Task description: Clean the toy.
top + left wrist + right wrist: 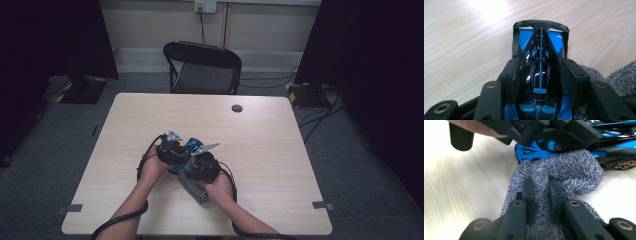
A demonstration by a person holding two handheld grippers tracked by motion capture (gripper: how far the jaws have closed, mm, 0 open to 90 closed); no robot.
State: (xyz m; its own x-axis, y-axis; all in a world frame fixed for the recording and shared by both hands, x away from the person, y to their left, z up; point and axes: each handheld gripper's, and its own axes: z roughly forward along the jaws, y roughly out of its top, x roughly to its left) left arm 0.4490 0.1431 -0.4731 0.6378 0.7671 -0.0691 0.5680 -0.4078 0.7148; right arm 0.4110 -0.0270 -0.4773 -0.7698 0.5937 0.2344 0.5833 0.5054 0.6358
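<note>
High view is reading dim overall; dark curtains (50,35) at both sides are swallowing detail, and the table (260,145) is catching soft, even light from above. Frame is looking soft, low in sharpness. In the left gripper view a bright glare patch is washing out the table grain at top, and the car (540,62) is showing glossy reflections. In the right gripper view the tabletop is blowing out pale; the cloth (564,172) is staying sharp.
</note>
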